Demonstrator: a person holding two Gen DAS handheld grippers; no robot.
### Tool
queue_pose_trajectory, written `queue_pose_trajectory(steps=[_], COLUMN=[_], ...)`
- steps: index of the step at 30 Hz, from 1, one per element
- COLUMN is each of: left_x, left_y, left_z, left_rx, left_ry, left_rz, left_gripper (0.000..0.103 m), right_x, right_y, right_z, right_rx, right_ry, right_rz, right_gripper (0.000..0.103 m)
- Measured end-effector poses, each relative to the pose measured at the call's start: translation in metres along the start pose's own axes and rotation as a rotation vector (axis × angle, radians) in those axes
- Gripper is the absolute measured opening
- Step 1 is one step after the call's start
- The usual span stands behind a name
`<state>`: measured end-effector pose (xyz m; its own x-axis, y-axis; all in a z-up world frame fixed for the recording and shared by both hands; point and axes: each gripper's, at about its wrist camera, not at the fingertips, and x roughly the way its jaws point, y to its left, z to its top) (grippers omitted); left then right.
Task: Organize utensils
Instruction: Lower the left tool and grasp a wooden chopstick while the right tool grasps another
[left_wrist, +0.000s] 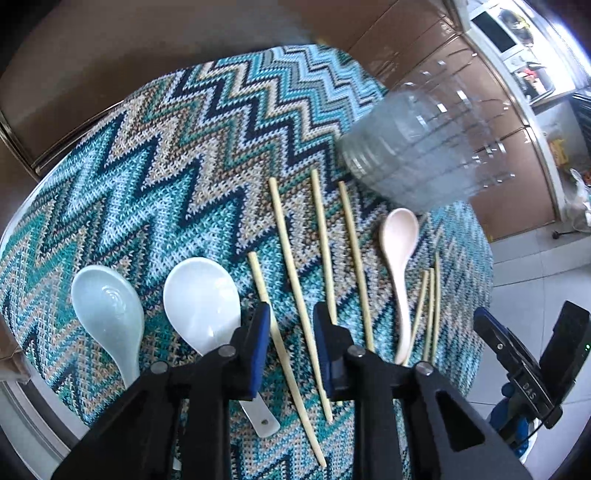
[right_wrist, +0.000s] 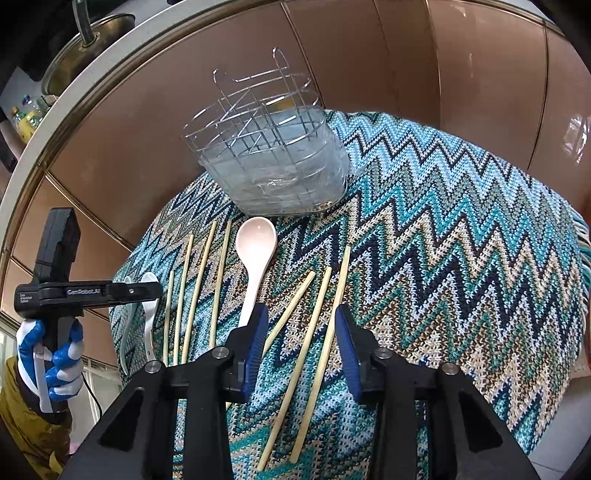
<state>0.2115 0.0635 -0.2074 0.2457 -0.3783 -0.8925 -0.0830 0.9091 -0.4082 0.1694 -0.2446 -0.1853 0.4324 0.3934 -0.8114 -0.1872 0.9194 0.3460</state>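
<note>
Chopsticks on cloth, left gripper tilted down, jaws astride

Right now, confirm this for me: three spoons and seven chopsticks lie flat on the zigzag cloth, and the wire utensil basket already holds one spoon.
One thing is wrong: the wire utensil basket holds no spoon. The right wrist view looks into it and shows only wire and its clear liner. The rest stands: the pink spoon, white spoon and pale green spoon lie flat on the zigzag cloth with the seven chopsticks.

Spoons and chopsticks lie side by side on the cloth, before the basket.
</note>
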Motion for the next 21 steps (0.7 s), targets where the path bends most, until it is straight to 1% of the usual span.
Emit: queue_pose_trajectory(steps=[2, 9, 11, 15, 17, 21], left_x=[0.005, 0.017, 0.020, 0.024, 0.027, 0.028], left_y=[0.001, -0.001, -0.002, -0.002, -0.004, -0.004], left_z=[0.003, 0.010, 0.010, 0.012, 0.013, 0.015], left_rx=[-0.014, -0.027, -0.028, -0.033, -0.031, -0.029], left_ry=[0.014, 0.033, 0.036, 0.040, 0.040, 0.043], left_rz=[0.015, 0.070, 0.075, 0.083, 0.087, 0.094], left_gripper=[0.019, 0.018, 0.018, 0.017, 0.017, 0.015], right_x=[0.003, 0.014, 0.017, 0.029, 0.037, 0.055], right_y=[-0.002, -0.009, -0.012, -0.018, -0.020, -0.021], right_z=[0.001, 0.006, 0.009, 0.016, 0.020, 0.038], right_rx=[-0.002, -0.003, -0.002, 0.012, 0.014, 0.008], right_ry=[0.004, 0.022, 0.028, 0.049, 0.066, 0.099], right_rz=[0.001, 0.007, 0.008, 0.025, 0.027, 0.009], right_gripper=[0.034, 0.031, 0.029, 0.022, 0.020, 0.016])
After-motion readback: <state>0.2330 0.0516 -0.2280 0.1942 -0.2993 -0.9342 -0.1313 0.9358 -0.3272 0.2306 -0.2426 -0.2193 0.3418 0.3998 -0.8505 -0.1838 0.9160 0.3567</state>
